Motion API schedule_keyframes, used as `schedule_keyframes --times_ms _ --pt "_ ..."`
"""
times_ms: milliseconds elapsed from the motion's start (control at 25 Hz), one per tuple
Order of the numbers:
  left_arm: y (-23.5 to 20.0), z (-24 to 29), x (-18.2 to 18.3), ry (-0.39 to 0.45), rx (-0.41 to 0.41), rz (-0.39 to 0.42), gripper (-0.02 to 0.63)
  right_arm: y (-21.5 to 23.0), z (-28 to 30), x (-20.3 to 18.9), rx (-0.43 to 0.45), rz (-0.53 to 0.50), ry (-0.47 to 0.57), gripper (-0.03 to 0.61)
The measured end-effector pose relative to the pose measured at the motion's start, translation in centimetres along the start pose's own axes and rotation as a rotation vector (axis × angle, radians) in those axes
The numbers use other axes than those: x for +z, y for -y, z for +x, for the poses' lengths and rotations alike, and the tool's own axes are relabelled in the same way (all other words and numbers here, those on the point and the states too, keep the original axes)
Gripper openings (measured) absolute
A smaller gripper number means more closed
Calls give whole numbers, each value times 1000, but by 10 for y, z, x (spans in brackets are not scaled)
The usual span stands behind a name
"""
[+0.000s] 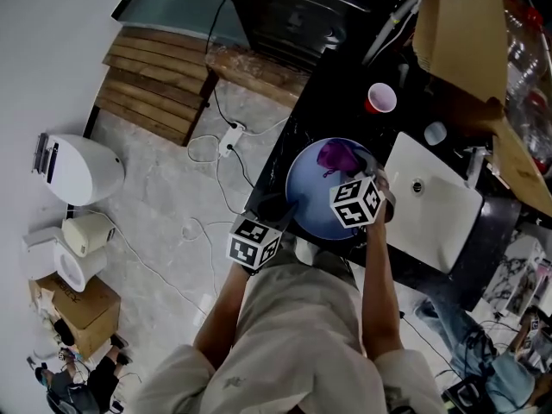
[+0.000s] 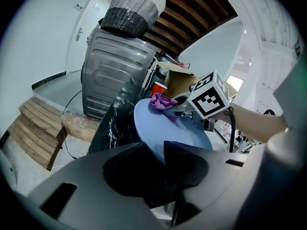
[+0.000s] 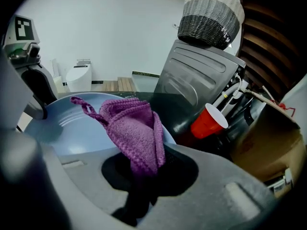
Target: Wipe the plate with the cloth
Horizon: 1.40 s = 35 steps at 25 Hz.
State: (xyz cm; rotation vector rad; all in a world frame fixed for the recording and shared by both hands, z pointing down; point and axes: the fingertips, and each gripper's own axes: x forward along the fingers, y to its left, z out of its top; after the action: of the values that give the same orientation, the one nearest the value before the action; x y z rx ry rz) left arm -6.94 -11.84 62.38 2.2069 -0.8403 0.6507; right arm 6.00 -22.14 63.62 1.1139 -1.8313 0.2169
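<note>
- Dark counter with a white sink set in it at the right; a red cup stands farther back.
- Behind the counter, a striped basket sits on top of a grey metal appliance.
- The blue plate is over the counter, just left of the sink. Whether it rests on the counter or is lifted off it cannot be told.
- The left gripper is clamped on the plate's near rim, with the edge running between its jaws.
- The right gripper is clenched on the purple cloth. One end is pinched between the jaws, and the rest is bunched on the plate's far side with a loose loop trailing across the face.
- The two grippers are near each other, on either side of the plate's near edge.
</note>
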Motion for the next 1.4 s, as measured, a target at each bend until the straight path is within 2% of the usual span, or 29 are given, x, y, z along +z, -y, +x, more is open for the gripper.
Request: schedule_keyframes --times_ms 320,600,960,1400 --pt "0 0 0 8 18 -13 124 -14 6 19 44 -47 53 61" --pt "0 -1 0 19 38 -29 123 -50 1 36 150 -133 112 61" --pt "-6 -1 3 35 70 -52 104 -84 -13 36 261 -178 146 61" --pt "-21 0 12 78 184 -91 45 -107 -31 27 336 -199 157 61"
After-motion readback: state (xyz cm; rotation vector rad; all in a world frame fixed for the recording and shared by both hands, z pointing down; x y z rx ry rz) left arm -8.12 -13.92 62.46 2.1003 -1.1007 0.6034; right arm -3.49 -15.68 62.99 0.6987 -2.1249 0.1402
